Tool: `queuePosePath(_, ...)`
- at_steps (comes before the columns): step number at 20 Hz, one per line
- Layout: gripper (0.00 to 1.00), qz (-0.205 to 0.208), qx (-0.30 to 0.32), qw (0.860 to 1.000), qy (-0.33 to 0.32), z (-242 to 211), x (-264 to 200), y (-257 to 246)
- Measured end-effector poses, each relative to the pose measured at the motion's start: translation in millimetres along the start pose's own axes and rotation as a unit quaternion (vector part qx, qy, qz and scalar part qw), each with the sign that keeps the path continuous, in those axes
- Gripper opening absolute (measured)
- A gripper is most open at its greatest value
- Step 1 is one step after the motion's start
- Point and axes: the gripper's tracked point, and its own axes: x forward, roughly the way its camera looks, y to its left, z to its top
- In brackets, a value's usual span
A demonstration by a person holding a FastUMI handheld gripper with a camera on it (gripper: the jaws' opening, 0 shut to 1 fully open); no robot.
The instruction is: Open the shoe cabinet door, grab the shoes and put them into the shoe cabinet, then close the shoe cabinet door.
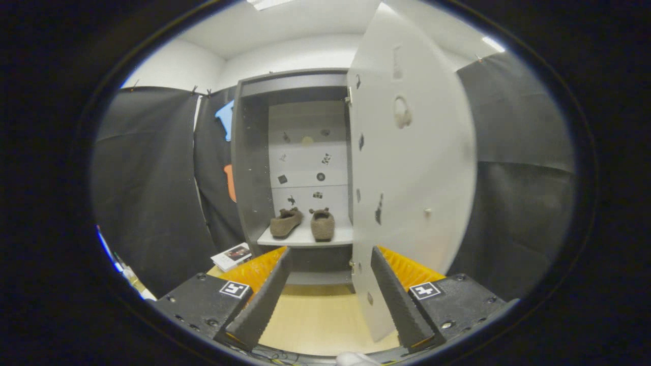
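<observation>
Two brown slippers, one on the left and one on the right, stand side by side on the pale shelf inside the grey shoe cabinet. The cabinet's white door stands open, swung toward me on the right, and its lower edge reaches down between my fingers. A small knob sits on the door's face. My gripper is open and holds nothing. It hangs over the wooden floor, well short of the cabinet, with the slippers beyond the fingers.
Black cloth walls close in on both sides of the cabinet. A small booklet or box lies on the light wooden floor by the cabinet's lower left corner. The open door takes up the space ahead of the right finger.
</observation>
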Motion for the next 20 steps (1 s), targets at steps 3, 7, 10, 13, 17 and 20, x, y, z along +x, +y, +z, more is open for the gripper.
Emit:
queuePosePath(3, 0.99, 0.017, -0.002, 1.0, -0.005, 9, -35, -31)
queuePosePath(7, 0.98, 0.008, -0.009, 0.999, -0.03, 24, -66, -95)
queuePosePath(10, 0.99, 0.003, -0.007, 1.0, -0.031, 23, -67, -139)
queuePosePath(13, 0.99, -0.005, 0.001, 1.0, -0.024, 15, -58, -180)
queuePosePath(17, 0.99, 0.005, 0.021, 1.0, -0.017, 10, -17, -199)
queuePosePath(20, 0.99, 0.017, 0.018, 0.999, -0.025, 16, -4, -200)
